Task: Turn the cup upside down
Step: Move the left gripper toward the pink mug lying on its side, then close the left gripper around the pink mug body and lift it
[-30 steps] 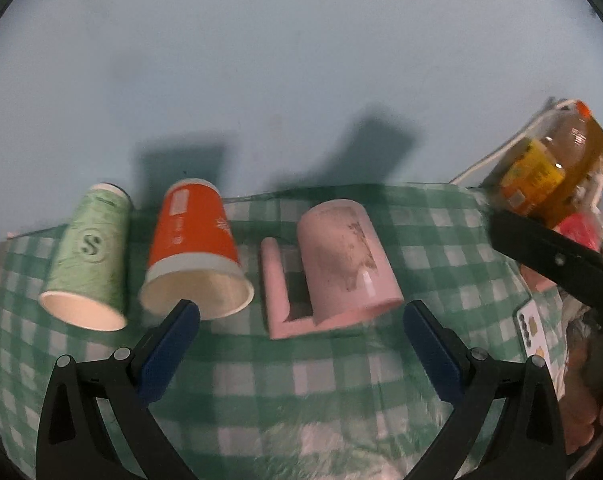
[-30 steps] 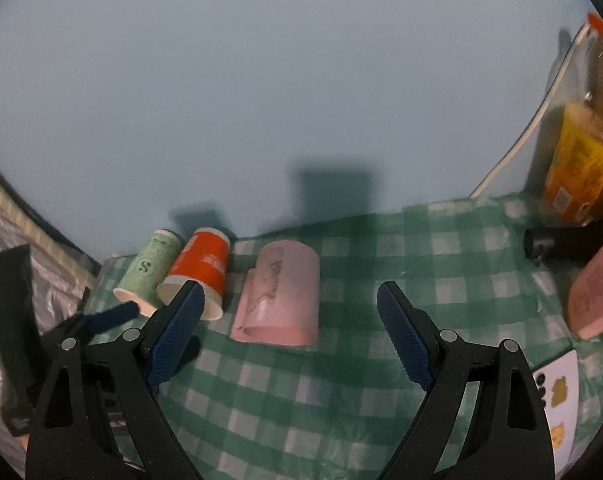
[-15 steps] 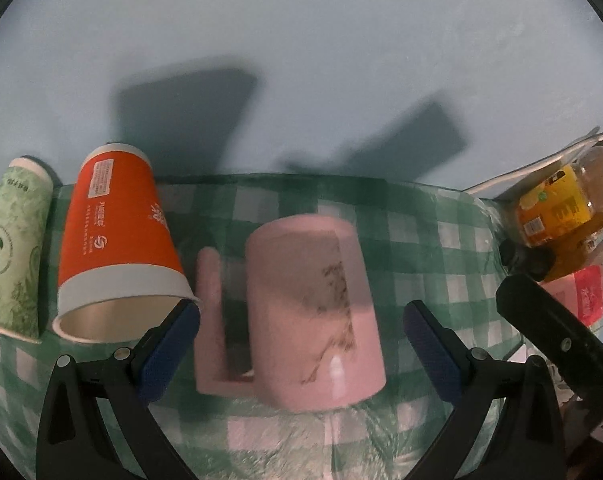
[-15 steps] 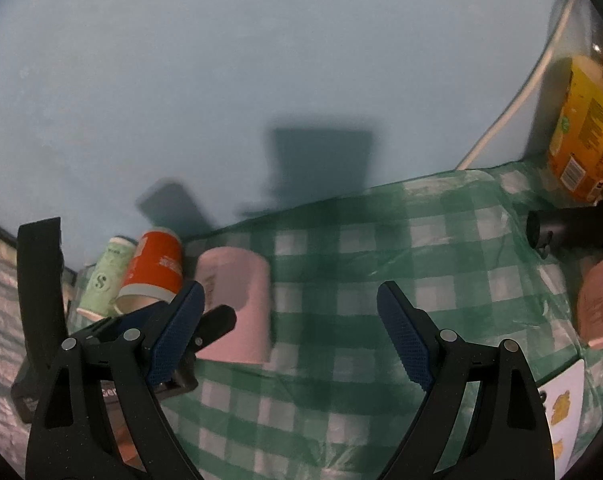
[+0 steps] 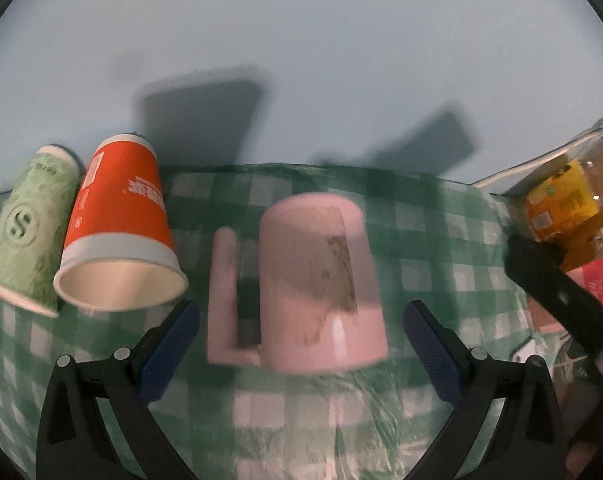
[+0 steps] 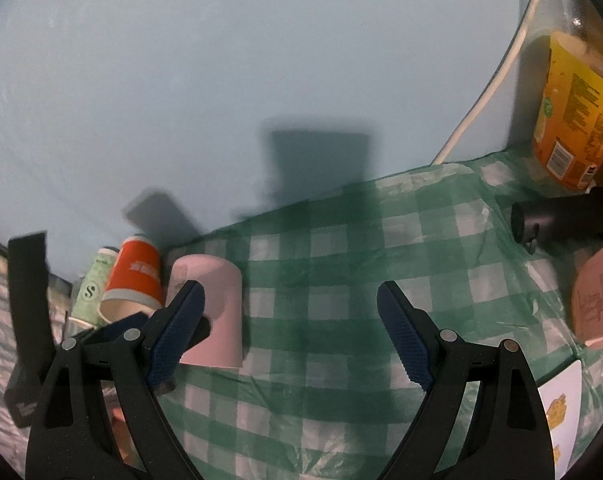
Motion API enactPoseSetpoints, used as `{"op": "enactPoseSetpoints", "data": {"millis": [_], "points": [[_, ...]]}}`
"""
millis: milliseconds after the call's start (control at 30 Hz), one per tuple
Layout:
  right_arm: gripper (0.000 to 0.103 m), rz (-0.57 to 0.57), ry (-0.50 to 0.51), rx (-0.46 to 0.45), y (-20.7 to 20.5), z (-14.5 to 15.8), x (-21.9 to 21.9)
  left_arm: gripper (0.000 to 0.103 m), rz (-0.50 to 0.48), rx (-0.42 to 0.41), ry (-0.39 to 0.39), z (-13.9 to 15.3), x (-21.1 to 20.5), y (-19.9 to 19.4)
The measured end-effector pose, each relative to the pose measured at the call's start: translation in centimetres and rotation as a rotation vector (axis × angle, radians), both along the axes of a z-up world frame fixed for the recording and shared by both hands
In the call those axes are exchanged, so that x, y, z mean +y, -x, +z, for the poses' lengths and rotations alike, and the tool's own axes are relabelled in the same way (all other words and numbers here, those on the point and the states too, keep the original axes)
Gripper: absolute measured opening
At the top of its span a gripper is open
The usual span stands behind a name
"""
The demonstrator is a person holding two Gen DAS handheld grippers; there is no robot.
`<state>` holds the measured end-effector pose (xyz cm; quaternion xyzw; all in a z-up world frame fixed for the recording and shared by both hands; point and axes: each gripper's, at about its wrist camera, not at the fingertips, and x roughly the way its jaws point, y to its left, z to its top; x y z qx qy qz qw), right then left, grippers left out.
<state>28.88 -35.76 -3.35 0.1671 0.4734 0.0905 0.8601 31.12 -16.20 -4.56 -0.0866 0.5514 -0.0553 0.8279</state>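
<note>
A pink mug [image 5: 317,280] lies on its side on the green checked cloth [image 5: 441,248], mouth toward me, its handle [image 5: 223,296] on the left. My left gripper [image 5: 299,344] is open and empty, its fingers on either side of the mug's mouth end, not touching it. An orange paper cup [image 5: 121,224] and a green paper cup [image 5: 25,228] lie on their sides to the left. My right gripper [image 6: 289,332] is open and empty over the cloth, right of the mug [image 6: 211,312]. The left gripper's body [image 6: 25,320] shows at far left.
An orange-labelled bottle [image 6: 573,108] stands at the back right by a white cable [image 6: 485,96]. A black cylinder [image 6: 557,216], a pink packet [image 6: 597,300] and a white card [image 6: 561,412] lie at the right. The blue wall [image 5: 301,60] is close behind.
My left gripper has moved forward and right, so the pink mug now sits between its open fingers. My right gripper has moved forward and right, toward the bottle.
</note>
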Motion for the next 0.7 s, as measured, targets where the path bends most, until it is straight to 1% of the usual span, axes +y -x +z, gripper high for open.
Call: {"op": "enactPoseSetpoints", "data": {"millis": [100,200,300,400,500,567,700], "points": [[0.087,-0.005,0.003,-0.007,0.0,0.3,-0.2,0.102,-0.023,-0.022,-0.001,1.1,-0.3,0.9],[0.087,-0.01,0.002,-0.015,-0.1,0.4,-0.5,0.102,-0.033,-0.032,0.019,1.8,-0.7,1.3],[0.087,-0.017,0.009,-0.018,0.0,0.6,-0.7,0.102,-0.037,-0.044,0.018,2.0,-1.5,0.8],[0.087,-0.027,0.009,-0.018,0.0,0.6,-1.0,0.102,-0.025,-0.018,0.02,1.0,-2.2,-0.6],[0.087,-0.041,0.016,-0.016,-0.2,0.4,-1.4,0.102,-0.018,0.032,0.043,-0.9,-2.6,-2.2],[0.087,-0.044,0.023,-0.01,-0.3,0.1,-1.5,0.102,-0.004,0.039,0.02,-1.5,-2.6,-2.7],[0.087,-0.056,0.015,0.004,-0.4,-0.5,-2.2,0.102,0.004,0.054,0.016,-2.7,-2.4,-3.7]]}}
